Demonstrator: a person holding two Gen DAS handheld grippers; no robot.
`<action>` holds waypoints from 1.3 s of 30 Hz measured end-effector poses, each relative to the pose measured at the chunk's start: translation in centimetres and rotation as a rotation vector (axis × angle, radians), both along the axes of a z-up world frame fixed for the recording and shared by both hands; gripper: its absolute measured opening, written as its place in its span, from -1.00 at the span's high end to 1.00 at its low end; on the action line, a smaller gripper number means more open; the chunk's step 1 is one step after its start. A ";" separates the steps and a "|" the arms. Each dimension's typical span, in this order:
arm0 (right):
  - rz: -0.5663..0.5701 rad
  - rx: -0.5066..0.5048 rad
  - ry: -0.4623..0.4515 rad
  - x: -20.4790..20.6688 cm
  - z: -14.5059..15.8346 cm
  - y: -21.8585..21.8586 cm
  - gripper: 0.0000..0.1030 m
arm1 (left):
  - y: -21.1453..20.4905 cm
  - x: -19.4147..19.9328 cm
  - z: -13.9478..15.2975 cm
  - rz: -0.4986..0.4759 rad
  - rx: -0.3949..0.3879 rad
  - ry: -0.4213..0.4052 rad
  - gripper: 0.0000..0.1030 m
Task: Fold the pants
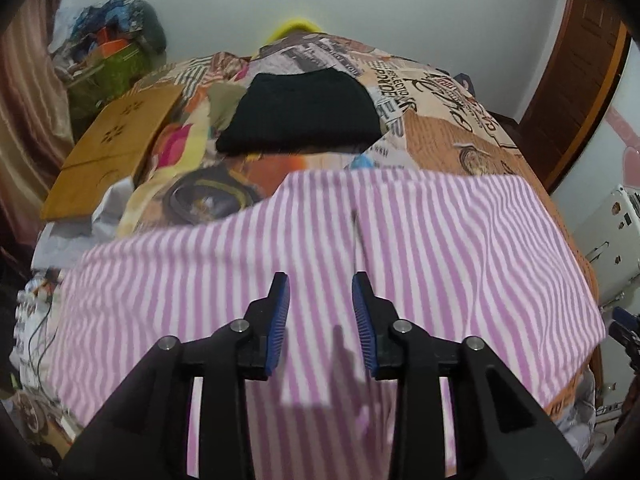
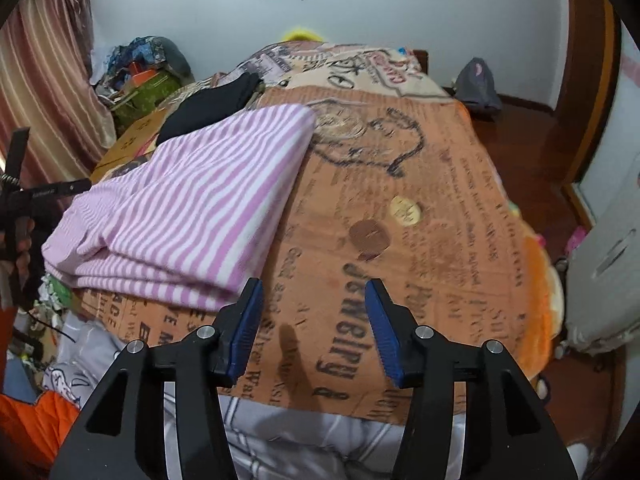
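Bedroom; work surface is a bed under a printed patchwork blanket (image 2: pixel 400 208), pale wall behind, curtain at the left edge. A folded black garment (image 1: pixel 304 112) lies further up the bed, apart from the work.

Left to right: wooden board (image 1: pixel 116 140) at the bed's left side; then the striped pants (image 1: pixel 320 248), pink and white, lying on the blanket in several layers, with stacked fold edges showing in the right wrist view. Long axis appears to run across the bed, left to right, though fisheye distortion makes this uncertain.

Left gripper (image 1: pixel 320 320): jaws spread, nothing between the pads, poised directly over the middle of the pants.

Right gripper (image 2: pixel 314 328): jaws spread wider, empty, over bare blanket. The pants (image 2: pixel 188 208) lie up and to its left, near corner just beside its left finger.

Judgement: left hand is the nearer; a further fold would need the right gripper to shift left onto the cloth edge.
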State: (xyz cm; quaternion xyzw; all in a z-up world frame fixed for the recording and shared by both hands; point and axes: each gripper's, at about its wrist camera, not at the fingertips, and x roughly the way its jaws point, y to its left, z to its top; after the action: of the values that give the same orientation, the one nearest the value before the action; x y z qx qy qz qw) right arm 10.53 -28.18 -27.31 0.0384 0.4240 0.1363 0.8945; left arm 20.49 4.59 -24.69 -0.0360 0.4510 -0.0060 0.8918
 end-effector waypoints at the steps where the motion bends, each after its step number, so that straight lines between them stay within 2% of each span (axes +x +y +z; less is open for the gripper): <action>1: -0.006 -0.001 -0.004 0.2 0.3 -0.3 0.06 | -0.3 1.1 -0.1 -0.011 -0.004 -0.001 0.27; 4: -0.039 0.011 -0.022 1.5 1.2 -1.2 0.06 | -1.1 3.5 -0.9 -0.032 -0.022 0.011 0.17; 7: -0.054 0.043 -0.037 3.7 1.6 -1.3 0.05 | -1.9 5.8 -1.9 -0.055 -0.039 0.039 0.15; 10: -0.057 0.072 -0.068 6.6 2.0 -0.6 -0.04 | -2.4 7.8 -2.9 -0.060 -0.049 0.069 0.15; 19: 0.045 0.087 -0.098 15.9 1.0 4.6 -0.04 | -2.9 11.0 -5.5 -0.090 -0.148 0.123 0.16; 20: 0.055 0.085 -0.086 16.7 0.6 4.9 -0.04 | -3.1 11.0 -5.6 -0.096 -0.145 0.120 0.22; 21: 0.060 0.087 -0.069 17.5 0.1 5.3 -0.04 | -3.3 11.0 -5.7 -0.110 -0.147 0.114 0.42; 22: 0.067 0.094 -0.051 18.2 -0.4 5.6 -0.04 | -3.5 11.0 -5.8 -0.120 -0.146 0.112 0.52; 25: 0.094 0.067 -0.018 19.7 -1.7 6.5 -0.04 | -3.8 10.8 -5.4 -0.129 -0.128 0.082 0.67; 26: 0.111 0.052 -0.009 19.8 -2.0 6.8 -0.03 | -3.8 10.8 -5.3 -0.129 -0.121 0.075 0.68; 28: 0.136 0.021 0.001 20.1 -2.6 7.4 0.16 | -3.9 10.8 -4.8 -0.121 -0.082 0.049 0.68; 31: 0.157 0.000 -0.016 19.9 -2.7 7.6 0.29 | -3.6 11.3 -4.8 -0.106 -0.050 0.045 0.68; 35: 0.152 -0.003 -0.005 20.2 -2.8 7.5 0.30 | -3.3 11.8 -5.7 -0.103 -0.056 0.077 0.66; 39: 0.136 -0.040 -0.011 20.1 -2.2 7.9 0.30 | -3.3 10.8 -4.5 -0.075 -0.010 0.046 0.58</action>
State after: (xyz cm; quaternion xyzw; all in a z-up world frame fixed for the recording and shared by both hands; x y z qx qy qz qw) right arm 30.62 -20.25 -29.49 -0.0093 0.4233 0.1886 0.8861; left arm 31.25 1.30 -29.16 -0.0237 0.4725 -0.0411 0.8801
